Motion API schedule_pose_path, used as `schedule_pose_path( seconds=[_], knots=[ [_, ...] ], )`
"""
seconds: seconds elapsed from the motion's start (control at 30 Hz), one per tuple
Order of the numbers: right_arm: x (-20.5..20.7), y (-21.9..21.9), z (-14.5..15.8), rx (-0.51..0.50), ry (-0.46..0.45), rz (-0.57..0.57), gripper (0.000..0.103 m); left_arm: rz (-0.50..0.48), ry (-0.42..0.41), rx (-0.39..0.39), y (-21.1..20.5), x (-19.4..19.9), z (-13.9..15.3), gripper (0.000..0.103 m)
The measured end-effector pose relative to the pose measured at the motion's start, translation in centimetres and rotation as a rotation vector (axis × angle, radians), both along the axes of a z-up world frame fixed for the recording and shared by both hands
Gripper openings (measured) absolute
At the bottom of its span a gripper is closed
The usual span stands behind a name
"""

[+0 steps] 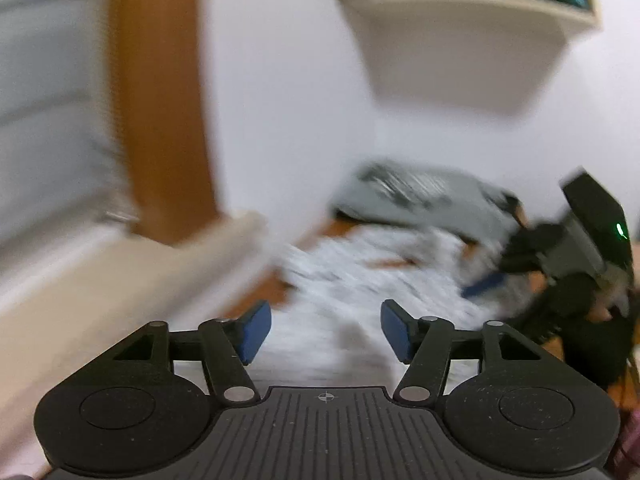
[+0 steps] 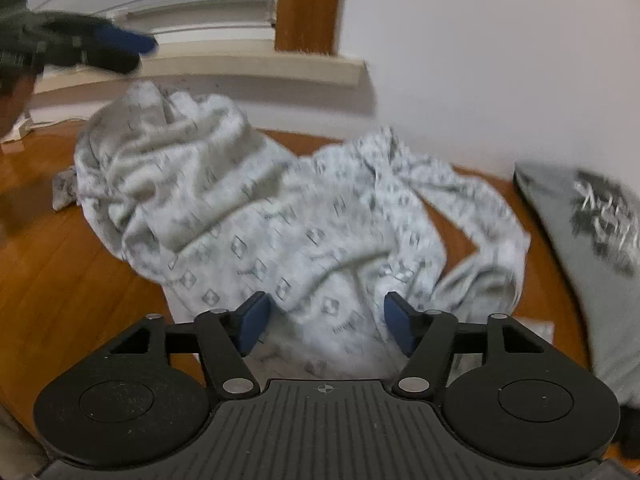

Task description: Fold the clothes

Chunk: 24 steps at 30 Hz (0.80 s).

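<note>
On the wooden floor [image 2: 60, 280], a white patterned garment [image 2: 248, 216] lies crumpled in a loose heap, just beside a grey printed garment [image 2: 592, 216] lying flat near the white wall [image 2: 480, 60]. Right gripper [image 2: 326, 322] hovers low over the heap's near edge, jaws spread wide and empty. Left gripper [image 1: 326, 330], raised toward the wall, is likewise parted with nothing between its blue pads [image 1: 254, 332]; motion blur makes its height uncertain.
</note>
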State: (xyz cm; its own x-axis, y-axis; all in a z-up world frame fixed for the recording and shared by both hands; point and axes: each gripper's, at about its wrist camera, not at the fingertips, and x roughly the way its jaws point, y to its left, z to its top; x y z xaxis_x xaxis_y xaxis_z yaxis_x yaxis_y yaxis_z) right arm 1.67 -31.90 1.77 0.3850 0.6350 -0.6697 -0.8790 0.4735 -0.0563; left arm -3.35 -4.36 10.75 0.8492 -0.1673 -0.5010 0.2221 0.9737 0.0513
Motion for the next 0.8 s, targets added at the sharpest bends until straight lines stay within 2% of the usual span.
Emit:
schedule_pose_path(
  seconds=[0.03,0.1,0.13,0.17,0.2,0.4,0.5,0.57,0.6,0.63,0.7,0.8],
  knots=[
    [0.2,-0.4,-0.3,0.019,0.019,0.002,0.063,-0.035,0.031,0.003,-1.1,0.9,-1.0,0.068],
    [0.4,-1.1,-0.6,0.061,0.055,0.015,0.050,-0.078,0.078,0.011,-2.6,1.9,-3.0,0.068],
    [0.3,-1.3,-0.5,0.076,0.050,0.019,0.028,-0.085,0.093,0.018,-3.1,2.2,-3.7,0.069],
    [0.1,-1.4,-0.2,0.085,0.028,0.023,0.014,-0.089,0.096,0.029,-3.5,2.4,-4.0,0.069],
    [-0.2,-1.6,0.1,0.094,0.007,0.027,0.011,-0.092,0.100,0.040,-3.9,2.6,-4.3,0.070],
    [0.8,-3.7,5.4,0.291,-0.136,-0.067,0.006,-0.070,0.068,0.055,-3.4,3.4,-3.5,0.070],
    [1.8,-3.7,8.5,0.364,-0.175,-0.092,0.004,-0.050,0.046,0.086,-3.2,3.6,-2.9,0.067],
    [2.0,-3.5,10.0,0.380,-0.201,-0.086,0.004,-0.032,0.029,0.110,-3.0,3.8,-2.5,0.055],
    [1.9,-3.5,10.8,0.386,-0.216,-0.080,0.004,-0.021,0.020,0.121,-2.9,3.9,-2.3,0.041],
    [1.8,-3.4,11.4,0.396,-0.231,-0.081,0.001,-0.015,0.012,0.116,-2.6,3.9,-1.9,0.023],
    [1.9,-3.4,12.5,0.420,-0.256,-0.085,0.000,-0.002,-0.006,0.108,-1.9,3.9,-1.1,0.009],
    [2.6,-4.0,14.2,0.453,-0.273,-0.101,0.000,0.016,-0.033,0.095,-0.9,3.8,0.1,0.008]
  ],
)
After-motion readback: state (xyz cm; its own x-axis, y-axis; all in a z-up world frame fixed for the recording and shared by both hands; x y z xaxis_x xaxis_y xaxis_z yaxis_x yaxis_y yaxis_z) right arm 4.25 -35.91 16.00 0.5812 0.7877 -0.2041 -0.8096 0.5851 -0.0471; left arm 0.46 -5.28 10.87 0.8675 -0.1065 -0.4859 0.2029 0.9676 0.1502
